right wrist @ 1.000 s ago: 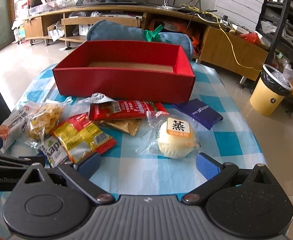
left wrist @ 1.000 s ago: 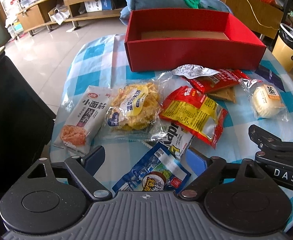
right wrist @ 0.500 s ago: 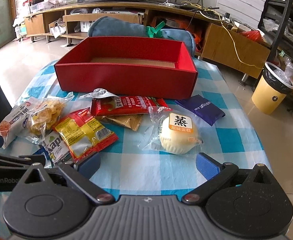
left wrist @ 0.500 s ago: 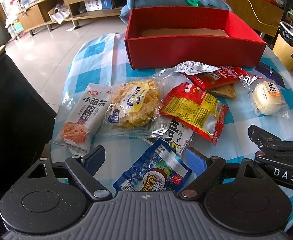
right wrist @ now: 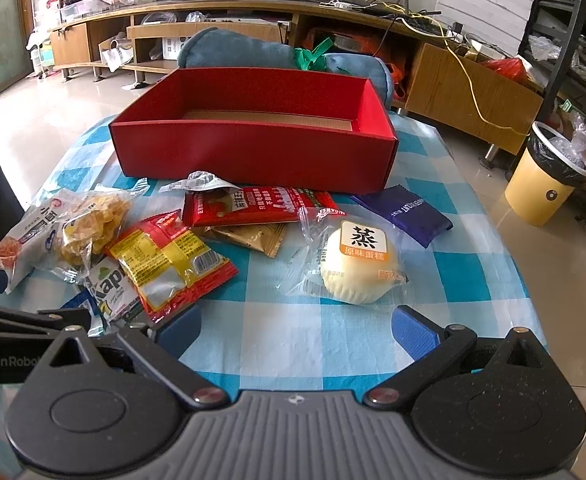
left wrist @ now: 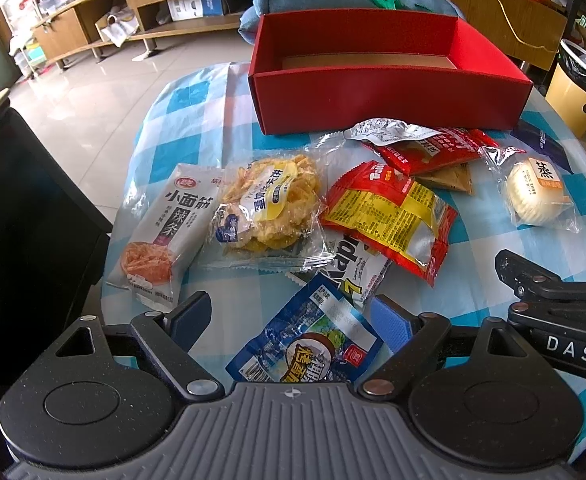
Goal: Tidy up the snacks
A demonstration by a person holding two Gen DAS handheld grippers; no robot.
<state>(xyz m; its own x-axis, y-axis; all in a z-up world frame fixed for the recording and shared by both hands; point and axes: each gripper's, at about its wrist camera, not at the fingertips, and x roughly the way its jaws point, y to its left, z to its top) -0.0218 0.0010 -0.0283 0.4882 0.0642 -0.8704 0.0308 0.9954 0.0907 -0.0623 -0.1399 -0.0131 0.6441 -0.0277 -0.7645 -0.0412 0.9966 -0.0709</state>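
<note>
Both views have crept nearer the snack packets point(left wrist: 385, 216); both claws gape empty before the red box point(right wrist: 253, 148) on the checked table point(right wrist: 425, 312).

Red box point(right wrist: 253, 152) on blue-and-white checked tablecloth point(right wrist: 433, 280) — purple packet point(right wrist: 407, 214), yellow bin point(right wrist: 545, 192).

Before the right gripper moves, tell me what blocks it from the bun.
Nothing visible. The right gripper is open, and only bare tablecloth lies between its fingers and the bun.
</note>
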